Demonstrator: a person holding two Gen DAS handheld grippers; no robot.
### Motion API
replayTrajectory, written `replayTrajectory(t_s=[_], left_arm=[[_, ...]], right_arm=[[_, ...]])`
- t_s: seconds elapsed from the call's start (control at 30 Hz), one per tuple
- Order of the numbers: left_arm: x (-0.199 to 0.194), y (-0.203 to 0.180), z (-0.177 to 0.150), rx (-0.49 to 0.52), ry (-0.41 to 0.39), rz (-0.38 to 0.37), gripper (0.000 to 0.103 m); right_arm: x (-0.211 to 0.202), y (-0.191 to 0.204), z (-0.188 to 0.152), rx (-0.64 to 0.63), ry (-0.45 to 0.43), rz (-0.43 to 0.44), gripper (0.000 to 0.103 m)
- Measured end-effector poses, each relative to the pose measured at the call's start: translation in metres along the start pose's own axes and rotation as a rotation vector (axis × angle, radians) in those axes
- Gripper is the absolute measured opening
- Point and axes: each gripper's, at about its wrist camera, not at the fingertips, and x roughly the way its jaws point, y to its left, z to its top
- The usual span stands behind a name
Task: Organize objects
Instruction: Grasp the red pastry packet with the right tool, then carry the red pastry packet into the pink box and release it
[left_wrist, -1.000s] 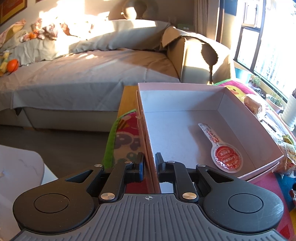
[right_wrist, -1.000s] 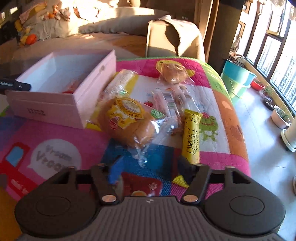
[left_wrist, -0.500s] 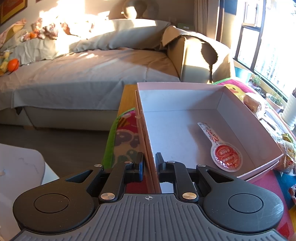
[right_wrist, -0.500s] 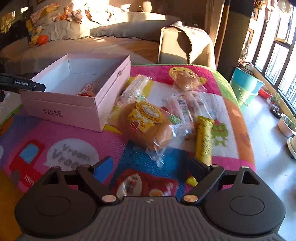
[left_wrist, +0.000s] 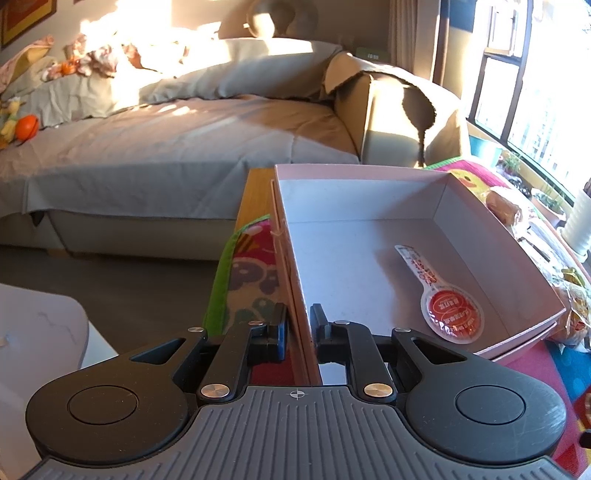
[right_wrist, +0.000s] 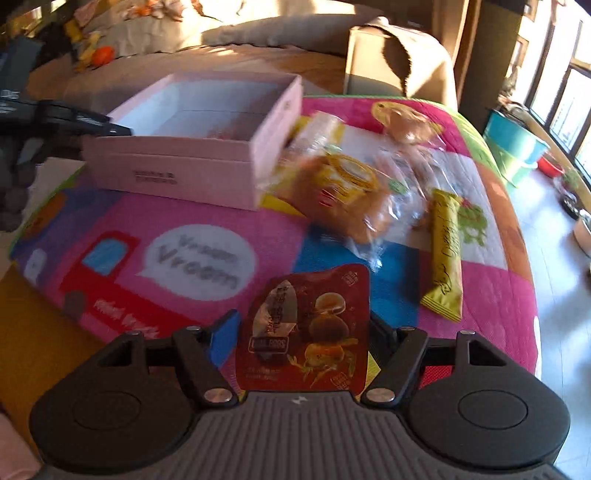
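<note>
Right wrist view: a red snack packet (right_wrist: 308, 328) is pinched between the right gripper (right_wrist: 301, 332) jaws, above the table's play mat (right_wrist: 192, 258).
Its flat foil could, I judge, slip or catch the rim on the way to the pink box (right_wrist: 173, 173), since the hold sits near its lower half. Left gripper (left_wrist: 297, 326) jaws are clamped on the box's near wall, steadying it; inside lies only a red sauce sachet (left_wrist: 445, 304). A wrapped bun (right_wrist: 347, 195) and yellow cheese bar (right_wrist: 445, 251) lie beside the box, outside it.
</note>
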Motion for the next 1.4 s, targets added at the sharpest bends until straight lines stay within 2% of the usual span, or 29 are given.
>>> replayTrajectory(t_s=[0.2,0.43,0.57,0.67,0.8,0.83,0.93,1.13,1.23,1.4], left_arm=[[-0.001,0.001,-0.002,0.005,-0.009,-0.001,0.015],[-0.002,0.005,-0.004,-0.011,-0.02,-0.026,0.017],[-0.002,0.006,-0.003,-0.019,-0.023,-0.031,0.017],[-0.002,0.007,-0.003,-0.02,-0.023,-0.033,0.017],[-0.002,0.008,-0.001,-0.026,-0.02,-0.039,0.017],[-0.002,0.008,-0.001,-0.024,-0.021,-0.039,0.017],[-0.001,0.007,-0.001,-0.017,-0.027,-0.038,0.017],[0.001,0.007,0.0,-0.023,-0.025,-0.049,0.017],[0.001,0.008,0.001,-0.024,-0.024,-0.053,0.017],[0.0,0.007,0.0,-0.021,-0.021,-0.045,0.017]], right_arm=[[-0.04,-0.003,0.031,0.057,-0.061,0.076,0.071],[-0.061,0.017,0.108,0.011,-0.253,0.084,0.071],[-0.052,0.038,0.158,-0.012,-0.353,0.115,0.071],[-0.029,0.057,0.19,-0.021,-0.4,0.137,0.072],[0.009,0.077,0.215,-0.024,-0.346,0.195,0.074],[0.013,0.079,0.215,-0.036,-0.342,0.184,0.074],[0.011,0.073,0.202,-0.066,-0.356,0.134,0.084],[0.002,0.02,0.152,-0.011,-0.323,-0.067,0.087],[0.005,-0.01,0.119,0.053,-0.299,-0.175,0.103],[0.006,-0.047,0.064,0.119,-0.263,-0.361,0.103]])
